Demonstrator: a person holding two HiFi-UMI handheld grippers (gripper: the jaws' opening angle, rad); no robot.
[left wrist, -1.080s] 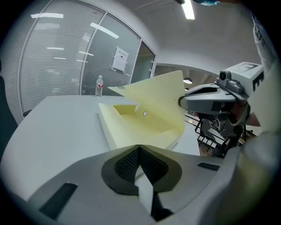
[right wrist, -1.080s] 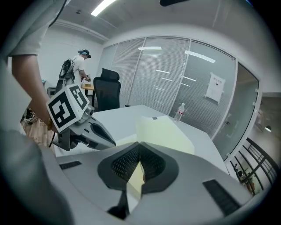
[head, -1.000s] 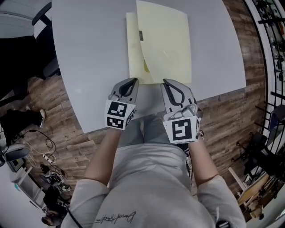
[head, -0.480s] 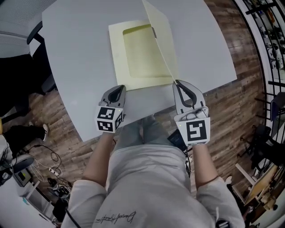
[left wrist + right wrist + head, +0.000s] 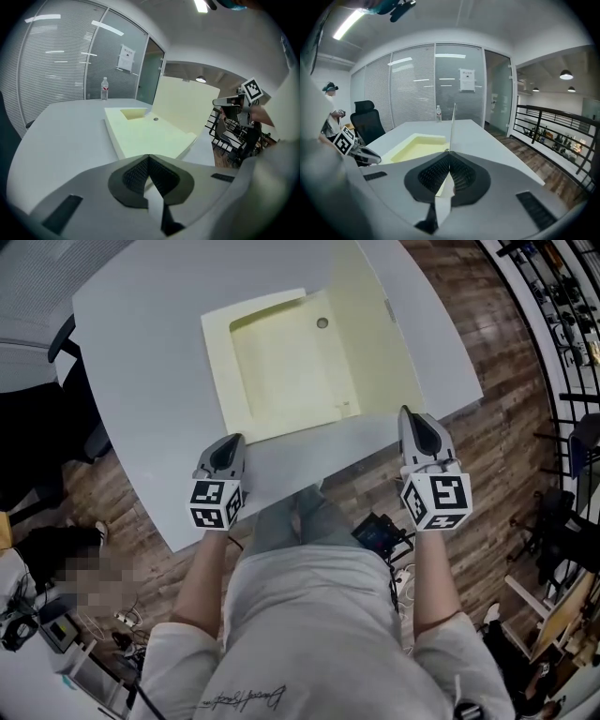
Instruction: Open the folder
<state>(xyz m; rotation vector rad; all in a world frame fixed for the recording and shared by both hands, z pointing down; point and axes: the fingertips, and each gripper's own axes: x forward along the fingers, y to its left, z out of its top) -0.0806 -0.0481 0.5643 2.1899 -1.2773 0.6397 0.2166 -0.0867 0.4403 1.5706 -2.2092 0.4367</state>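
Observation:
A pale yellow folder (image 5: 281, 367) lies open on the grey table (image 5: 141, 352). Its inner pocket and a small round snap (image 5: 322, 322) show. My right gripper (image 5: 410, 413) is shut on the near corner of the front cover (image 5: 375, 343), which is swung out to the right and stands raised. In the right gripper view that cover (image 5: 452, 124) runs edge-on out of the shut jaws (image 5: 449, 154). My left gripper (image 5: 231, 439) is shut at the near left corner of the lower sheet (image 5: 145, 136), with a pale strip between its jaws (image 5: 149, 158).
A water bottle (image 5: 104, 89) stands at the table's far end. A black office chair (image 5: 365, 119) is by the table's left side. The table's near edge (image 5: 281, 474) is just in front of the person's legs. Railings (image 5: 543, 126) and wooden floor lie to the right.
My right gripper has swung to the right with the cover, which went from nearly flat on the folder to wide open. The left gripper kept its hold at the near left corner.

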